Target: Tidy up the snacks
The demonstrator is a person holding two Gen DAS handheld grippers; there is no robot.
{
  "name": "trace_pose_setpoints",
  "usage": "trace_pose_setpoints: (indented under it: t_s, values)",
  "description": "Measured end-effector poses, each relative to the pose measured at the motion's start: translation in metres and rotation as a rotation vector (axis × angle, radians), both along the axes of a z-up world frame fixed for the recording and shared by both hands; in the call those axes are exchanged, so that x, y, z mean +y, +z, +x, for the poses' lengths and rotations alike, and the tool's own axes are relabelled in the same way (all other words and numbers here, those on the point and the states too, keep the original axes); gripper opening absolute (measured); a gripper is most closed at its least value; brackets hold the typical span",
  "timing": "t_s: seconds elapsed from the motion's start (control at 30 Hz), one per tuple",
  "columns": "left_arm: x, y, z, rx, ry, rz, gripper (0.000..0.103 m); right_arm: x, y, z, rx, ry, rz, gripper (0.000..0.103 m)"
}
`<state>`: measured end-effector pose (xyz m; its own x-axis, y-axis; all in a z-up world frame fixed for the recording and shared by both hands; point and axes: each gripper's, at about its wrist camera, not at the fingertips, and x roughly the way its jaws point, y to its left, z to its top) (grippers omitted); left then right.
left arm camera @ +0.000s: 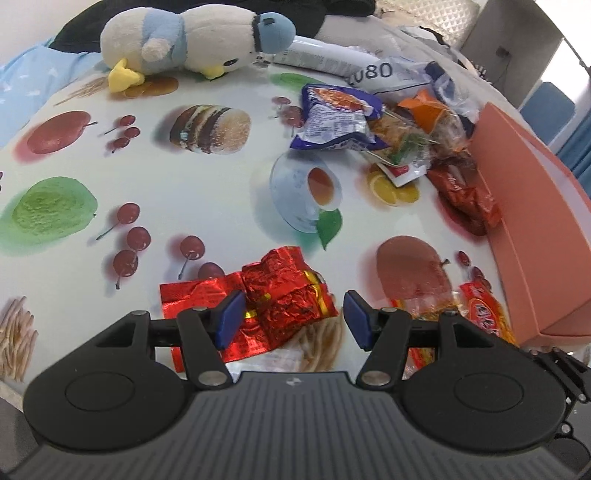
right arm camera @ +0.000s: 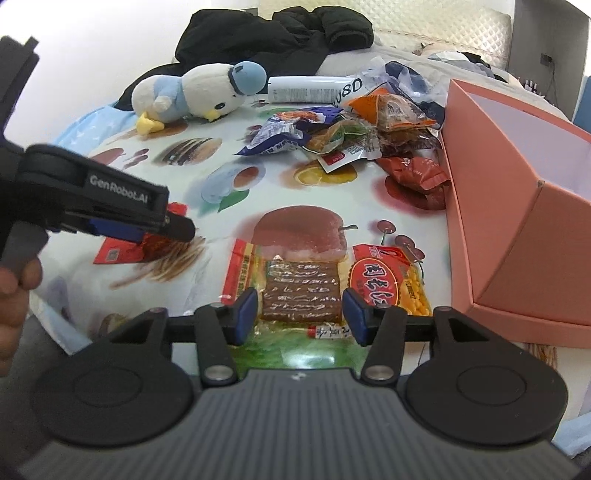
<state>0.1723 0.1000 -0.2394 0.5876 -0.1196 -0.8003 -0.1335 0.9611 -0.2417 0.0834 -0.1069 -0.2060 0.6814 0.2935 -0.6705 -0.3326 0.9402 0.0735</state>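
My left gripper [left arm camera: 293,314] is open, its fingers on either side of a crumpled red foil snack packet [left arm camera: 280,295] lying on the table near the front edge; it also shows in the right wrist view [right arm camera: 162,229] over that packet [right arm camera: 122,251]. My right gripper [right arm camera: 301,314] is open, its fingers astride a clear packet with a brown dried-tofu slab [right arm camera: 301,291]. A red and yellow corn snack packet [right arm camera: 388,280] lies just right of it. A pile of several snack packets [right arm camera: 354,129] sits further back beside the pink box [right arm camera: 517,206].
The open pink box [left arm camera: 535,206] stands at the table's right edge. A plush penguin [left arm camera: 192,40] lies at the back left, with a white tube [right arm camera: 306,88] and a plastic bag [left arm camera: 406,74] behind the pile. A black jacket [right arm camera: 280,33] lies beyond the fruit-print tablecloth [left arm camera: 147,192].
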Motion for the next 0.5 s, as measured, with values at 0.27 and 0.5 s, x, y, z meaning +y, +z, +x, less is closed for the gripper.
trace_pose_setpoints:
  t_s: [0.27,0.5]
  values:
    - [0.006,-0.004,0.006,-0.009,0.043,-0.01,0.049,-0.001,-0.015,0.007,0.006,0.002,0.001,0.064]
    - [0.007,0.0,0.001,-0.003,0.029,-0.019,0.041,0.006,-0.013,0.009,0.025,0.038,-0.03,0.055]
